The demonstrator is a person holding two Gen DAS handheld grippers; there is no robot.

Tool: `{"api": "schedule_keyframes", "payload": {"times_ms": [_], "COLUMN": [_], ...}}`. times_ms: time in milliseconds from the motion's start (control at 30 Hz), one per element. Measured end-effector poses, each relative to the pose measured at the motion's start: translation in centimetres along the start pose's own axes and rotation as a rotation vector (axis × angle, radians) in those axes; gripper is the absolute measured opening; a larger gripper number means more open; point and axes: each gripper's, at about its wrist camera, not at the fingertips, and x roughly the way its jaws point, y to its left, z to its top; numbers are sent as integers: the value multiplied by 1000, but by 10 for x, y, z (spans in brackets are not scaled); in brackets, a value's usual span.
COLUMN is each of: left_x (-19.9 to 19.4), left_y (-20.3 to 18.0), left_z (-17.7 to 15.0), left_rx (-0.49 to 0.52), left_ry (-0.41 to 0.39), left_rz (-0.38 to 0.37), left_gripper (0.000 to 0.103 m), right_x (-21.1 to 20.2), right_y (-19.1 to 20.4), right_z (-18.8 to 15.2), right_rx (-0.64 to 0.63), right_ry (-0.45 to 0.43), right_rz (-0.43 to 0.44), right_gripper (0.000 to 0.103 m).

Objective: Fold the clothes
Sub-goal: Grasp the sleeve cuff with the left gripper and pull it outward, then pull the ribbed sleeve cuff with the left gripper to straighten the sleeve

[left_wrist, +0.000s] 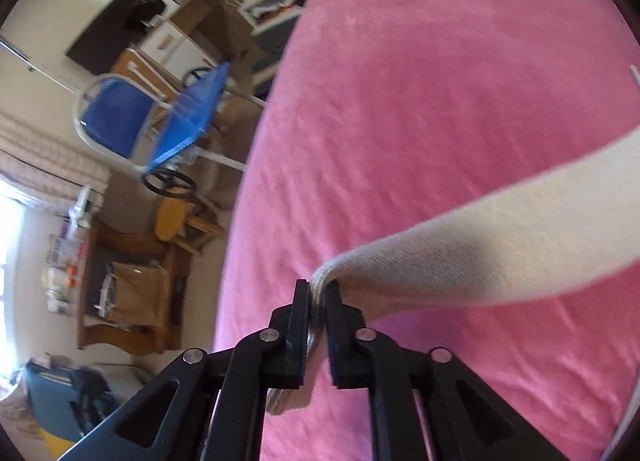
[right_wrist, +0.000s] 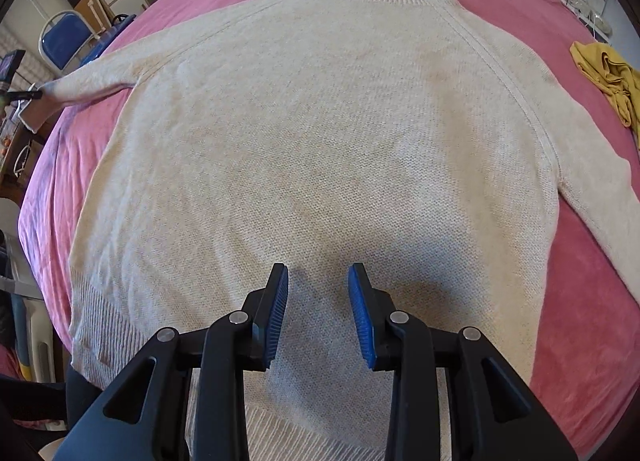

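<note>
Left wrist view shows the left claw [left_wrist: 317, 288] pinched shut on the cuff of the sweater's sleeve [left_wrist: 480, 245], which stretches from the pads back toward the body of the garment over the pink bed [left_wrist: 400, 81]. Right wrist view shows the sweater [right_wrist: 312, 133] spread flat on the bed, collar at the far end and hem nearest the camera, with the held sleeve running off its left shoulder and the other sleeve lying out to its right. The right claw [right_wrist: 318, 273] hovers partly open over the sweater's lower middle, holding nothing. The step in hand looks like folding the left sleeve across the sweater's body. To do it well, I would carry the cuff across the chest toward the opposite shoulder, keep the sleeve taut and untwisted, and lay it flat before letting go. The right claw could press the sweater's body to stop it dragging.
</note>
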Motion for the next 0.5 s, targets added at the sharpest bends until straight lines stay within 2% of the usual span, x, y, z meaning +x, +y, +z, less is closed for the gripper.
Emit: {"api": "schedule_keyframes", "payload": {"times_ms": [100,133,200,233,300,500], "left_x": [10,11,23,30,32,79], "left_y": [3,6,11,14,26,69], "left_z": [32,39,45,46,39,-17], "left_rx": [-96,-127,-143,-144,-189,-528], "left_ry": [13,7,95,126,105,193], "left_rz": [-13,-26,-92,-98,-40,-355], "left_gripper": [13,17,24,25,25,25], "right_x": [4,4,1,0,-1,0], "right_y": [5,10,24,33,48,115], "right_z": [11,17,31,39,57,113], "right_rx": [-24,-38,-87,-114,-147,-260], "right_ry": [0,-6,-27,-37,-45,-78], "right_rz": [5,8,26,33,74,224], "right_gripper": [34,34,34,34,34,34]}}
